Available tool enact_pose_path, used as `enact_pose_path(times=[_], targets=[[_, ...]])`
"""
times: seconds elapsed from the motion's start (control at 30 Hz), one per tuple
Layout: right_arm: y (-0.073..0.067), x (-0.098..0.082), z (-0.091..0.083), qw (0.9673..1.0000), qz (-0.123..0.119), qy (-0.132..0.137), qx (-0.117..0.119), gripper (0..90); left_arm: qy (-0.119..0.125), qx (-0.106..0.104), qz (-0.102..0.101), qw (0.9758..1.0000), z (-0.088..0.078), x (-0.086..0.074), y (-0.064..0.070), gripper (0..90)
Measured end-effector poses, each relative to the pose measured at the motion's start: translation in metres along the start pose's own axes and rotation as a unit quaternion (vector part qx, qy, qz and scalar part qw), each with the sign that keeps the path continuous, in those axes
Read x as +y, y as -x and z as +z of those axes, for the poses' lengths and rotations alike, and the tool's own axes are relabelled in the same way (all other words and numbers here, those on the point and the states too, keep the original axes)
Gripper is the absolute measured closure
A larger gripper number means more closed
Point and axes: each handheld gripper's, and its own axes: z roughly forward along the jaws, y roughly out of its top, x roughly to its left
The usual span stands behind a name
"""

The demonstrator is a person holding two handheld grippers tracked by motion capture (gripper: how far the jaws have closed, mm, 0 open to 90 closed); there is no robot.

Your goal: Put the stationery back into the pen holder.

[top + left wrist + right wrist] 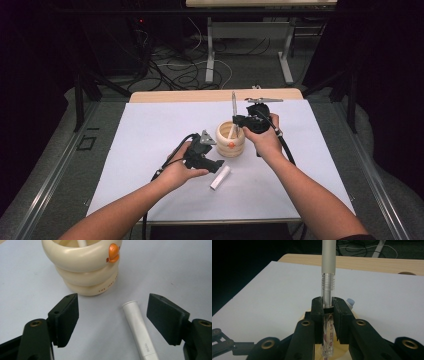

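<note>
A cream ring-shaped cup (230, 140) (82, 270) with an orange duck bill stands mid-table on the white sheet. My right gripper (239, 121) (328, 302) is shut on a pen (233, 102) (328, 265) with a grey cap and clear barrel. It holds the pen upright over the cup, whose rim (355, 315) shows just behind the jaws. A white tube-like pen (220, 177) (138, 327) lies flat in front of the cup. My left gripper (217, 165) (112, 317) is low over it and open. The tube lies between the jaws, nearer the right one, with neither pad touching it.
The white sheet (150, 150) covers most of the wooden table (200, 96). Another stick leans inside the cup (81, 242), and a pale blue-tipped item (350, 302) pokes up behind the right jaws. Cables and table legs lie on the floor beyond the far edge.
</note>
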Motion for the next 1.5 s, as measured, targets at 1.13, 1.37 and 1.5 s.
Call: enact_pose_path(times=[1.13, 1.37, 1.5], targets=[[0.008, -0.039, 0.02, 0.9978, 0.052, 0.038, -0.017, 79.6, 0.047, -0.009, -0.09, 0.9948, 0.005, -0.017, -0.014, 21.2], [0.009, -0.041, 0.013, 0.9979, 0.053, 0.036, -0.002, 68.4, 0.046, -0.008, -0.086, 0.9952, 0.005, -0.018, -0.012, 21.3], [0.008, -0.041, 0.005, 0.9985, 0.032, 0.044, 0.001, 62.7, 0.044, -0.008, -0.082, 0.9956, 0.005, -0.019, -0.009, 21.7]])
